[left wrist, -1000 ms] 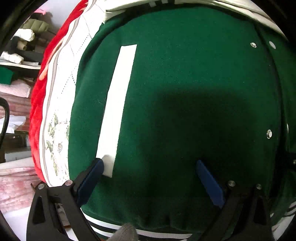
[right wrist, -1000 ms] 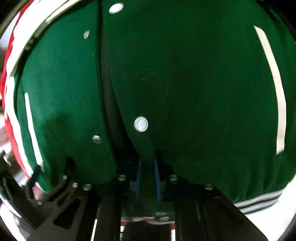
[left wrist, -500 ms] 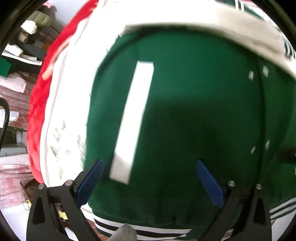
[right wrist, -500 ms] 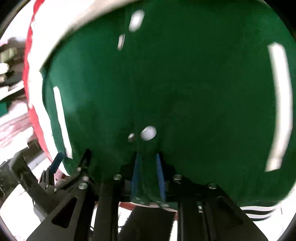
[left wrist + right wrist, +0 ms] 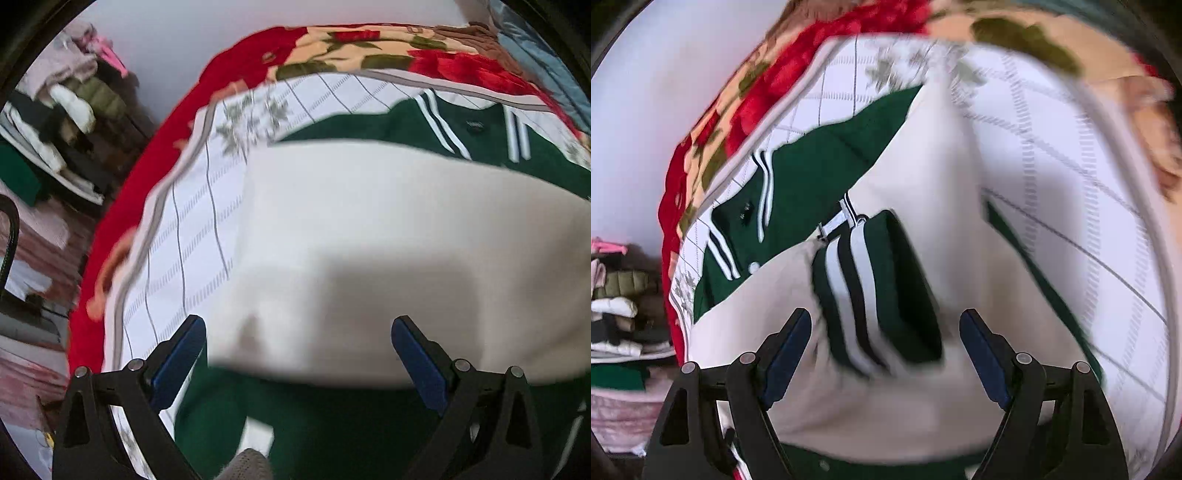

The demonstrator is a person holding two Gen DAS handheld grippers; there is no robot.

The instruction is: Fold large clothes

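A green varsity jacket [image 5: 332, 424] with cream sleeves lies on a white checked sheet [image 5: 192, 229]. In the left wrist view a cream sleeve [image 5: 369, 251] lies folded across the green body. My left gripper [image 5: 299, 354] is open and empty just above the sleeve. In the right wrist view the jacket [image 5: 812, 166] shows its striped collar, with cream sleeves [image 5: 923, 184] crossed over it and a green striped cuff [image 5: 871, 295] on top. My right gripper [image 5: 886, 347] is open and empty, its fingers either side of the cuff.
A red floral blanket [image 5: 351, 48] lies under the sheet, also in the right wrist view [image 5: 757, 92]. Shelves with stacked folded clothes [image 5: 55, 122] stand at the left. A white wall [image 5: 665, 74] is behind.
Both grippers have pulled back and tilted up from the green body. My right gripper was shut on the jacket's front edge; now it is open and the cloth is released.
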